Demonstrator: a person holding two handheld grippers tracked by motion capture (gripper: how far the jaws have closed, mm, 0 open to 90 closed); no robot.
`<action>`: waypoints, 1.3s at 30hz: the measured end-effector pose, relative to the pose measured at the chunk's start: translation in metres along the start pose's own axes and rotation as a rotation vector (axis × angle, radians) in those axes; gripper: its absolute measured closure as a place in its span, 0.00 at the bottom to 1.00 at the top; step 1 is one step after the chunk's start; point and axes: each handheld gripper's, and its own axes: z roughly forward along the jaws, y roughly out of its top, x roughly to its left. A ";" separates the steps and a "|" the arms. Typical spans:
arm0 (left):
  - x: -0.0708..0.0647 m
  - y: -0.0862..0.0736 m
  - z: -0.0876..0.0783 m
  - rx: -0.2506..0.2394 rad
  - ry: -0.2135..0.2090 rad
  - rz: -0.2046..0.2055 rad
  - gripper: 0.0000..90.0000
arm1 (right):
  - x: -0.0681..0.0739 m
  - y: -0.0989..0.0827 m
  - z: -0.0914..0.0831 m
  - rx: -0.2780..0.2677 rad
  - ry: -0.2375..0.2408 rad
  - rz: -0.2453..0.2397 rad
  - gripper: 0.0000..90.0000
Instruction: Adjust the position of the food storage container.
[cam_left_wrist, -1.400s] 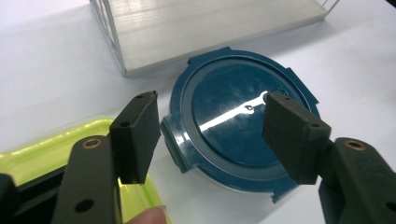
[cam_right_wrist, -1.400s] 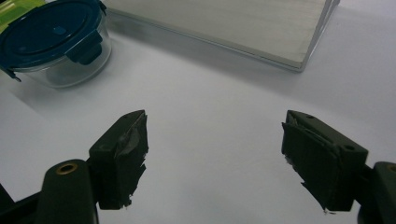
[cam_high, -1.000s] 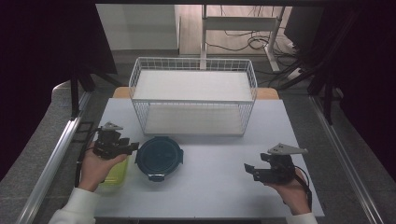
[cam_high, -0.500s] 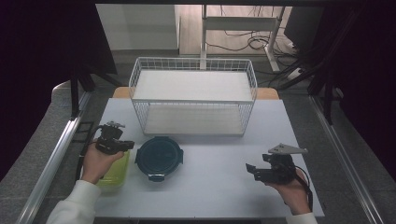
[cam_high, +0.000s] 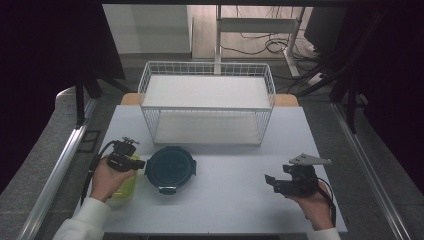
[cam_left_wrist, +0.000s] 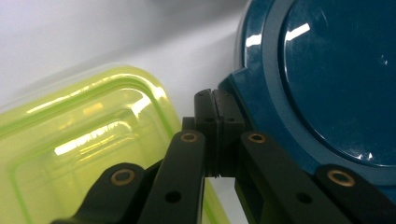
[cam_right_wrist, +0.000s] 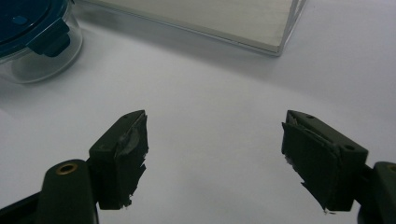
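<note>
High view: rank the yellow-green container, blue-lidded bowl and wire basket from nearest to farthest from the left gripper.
1. Yellow-green container: directly under the left gripper, at the table's left edge.
2. Blue-lidded bowl: just right of it.
3. Wire basket: farther back, mid-table.

My left tongs (cam_high: 131, 162) sit over the yellow-green container (cam_high: 125, 186), just beside the round blue-lidded container (cam_high: 170, 167); their jaws look shut, I think. My right tongs (cam_high: 274, 182) hover gaping above the bare counter (cam_high: 230, 200), wire basket (cam_high: 207, 102) beyond.
</note>
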 end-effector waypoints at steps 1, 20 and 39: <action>0.000 0.000 0.000 0.000 0.000 0.000 1.00 | 0.000 0.000 0.000 0.000 0.000 0.000 0.25; -0.019 0.002 0.007 0.009 -0.010 -0.011 1.00 | 0.005 0.002 0.005 0.012 0.006 -0.010 0.25; -0.053 0.015 0.019 0.009 -0.088 0.028 1.00 | 0.003 0.001 0.005 0.015 0.002 -0.006 0.25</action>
